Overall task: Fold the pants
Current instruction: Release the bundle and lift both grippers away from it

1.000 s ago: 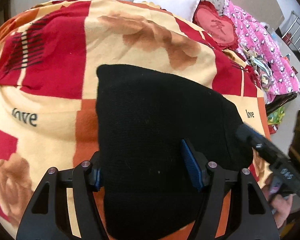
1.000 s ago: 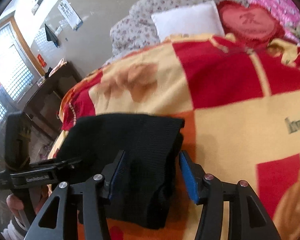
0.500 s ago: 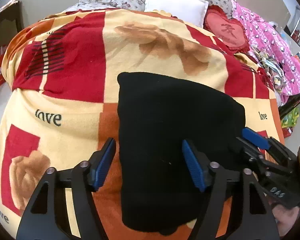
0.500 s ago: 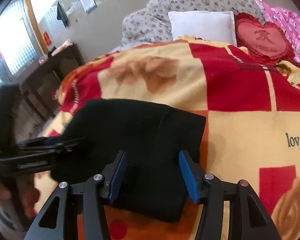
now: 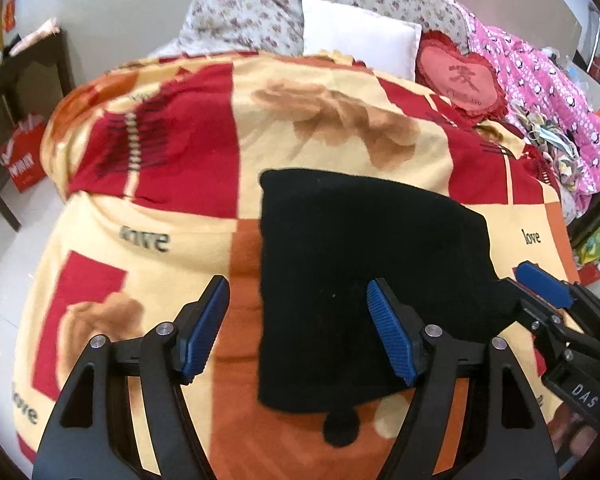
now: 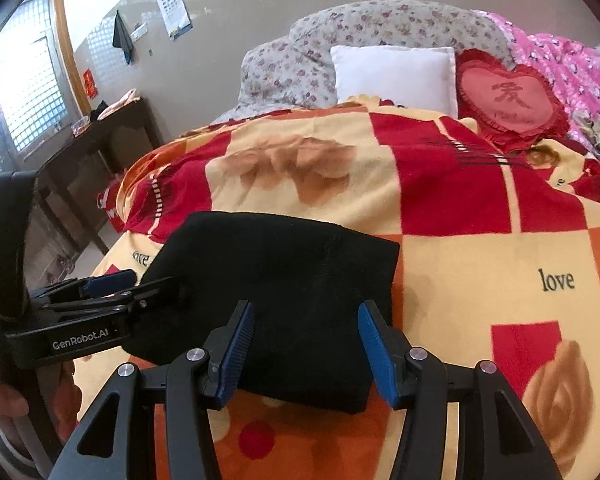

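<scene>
The black pants [image 5: 360,272] lie folded into a thick rectangle on the bed's patterned blanket [image 5: 180,184]. My left gripper [image 5: 298,324] hovers open over their near left edge, its left pad above the blanket and its right pad above the cloth, gripping nothing. In the right wrist view the pants [image 6: 284,276] lie flat, and my right gripper [image 6: 306,344] stands open above their near right part, pads clear of the fabric. The left gripper [image 6: 112,284] shows at the pants' left edge, the right gripper [image 5: 540,284] at their right edge.
A white pillow [image 6: 392,76], a red heart cushion [image 6: 508,100] and a flowered quilt [image 6: 340,48] lie at the bed's head. A pink quilt [image 5: 548,92] runs along the right side. A dark table [image 6: 100,144] stands left of the bed.
Both grippers have pulled back and lifted off the pants. The left jaws have spread wider, the left pad now clear of the cloth. The pants stay folded on the blanket.
</scene>
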`<action>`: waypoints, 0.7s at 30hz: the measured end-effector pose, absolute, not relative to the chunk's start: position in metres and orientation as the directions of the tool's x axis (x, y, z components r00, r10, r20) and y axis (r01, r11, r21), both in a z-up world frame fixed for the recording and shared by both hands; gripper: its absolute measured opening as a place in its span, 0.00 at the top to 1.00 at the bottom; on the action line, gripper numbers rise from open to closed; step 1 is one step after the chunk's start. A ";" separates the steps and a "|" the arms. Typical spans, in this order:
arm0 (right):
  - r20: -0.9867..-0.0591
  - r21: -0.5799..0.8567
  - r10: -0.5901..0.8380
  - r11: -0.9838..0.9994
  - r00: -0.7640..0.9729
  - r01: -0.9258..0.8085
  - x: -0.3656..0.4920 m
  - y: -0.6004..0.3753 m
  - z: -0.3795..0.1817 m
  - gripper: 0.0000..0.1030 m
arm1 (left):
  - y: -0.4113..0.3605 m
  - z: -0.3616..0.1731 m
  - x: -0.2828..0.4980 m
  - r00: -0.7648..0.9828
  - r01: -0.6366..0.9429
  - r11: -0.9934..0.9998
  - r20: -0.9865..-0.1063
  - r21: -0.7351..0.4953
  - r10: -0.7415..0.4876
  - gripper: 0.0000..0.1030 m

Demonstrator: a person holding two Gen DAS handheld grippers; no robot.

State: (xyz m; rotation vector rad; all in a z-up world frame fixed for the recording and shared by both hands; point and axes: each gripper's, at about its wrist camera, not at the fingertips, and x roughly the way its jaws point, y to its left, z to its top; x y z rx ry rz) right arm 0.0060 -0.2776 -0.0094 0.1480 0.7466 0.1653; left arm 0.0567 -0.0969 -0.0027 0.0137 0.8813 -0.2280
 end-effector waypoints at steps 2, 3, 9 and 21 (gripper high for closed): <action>-0.652 0.205 0.206 0.975 0.729 -0.092 0.001 -0.277 -0.006 0.49 | -0.095 0.002 0.048 0.642 0.192 0.980 -0.749 -0.050 -0.164 0.30; -0.649 0.212 0.209 0.973 0.731 -0.090 -0.001 -0.277 -0.005 0.49 | -0.095 0.004 0.043 0.653 0.190 0.981 -0.742 -0.038 -0.155 0.30; -0.641 0.214 0.208 0.973 0.739 -0.089 -0.012 -0.269 0.004 0.49 | -0.095 0.014 0.021 0.691 0.186 0.983 -0.711 0.002 -0.130 0.30; -0.621 0.220 0.214 0.971 0.754 -0.094 -0.026 -0.262 0.015 0.48 | -0.085 0.031 -0.005 0.750 0.139 0.990 -0.654 0.005 -0.103 0.30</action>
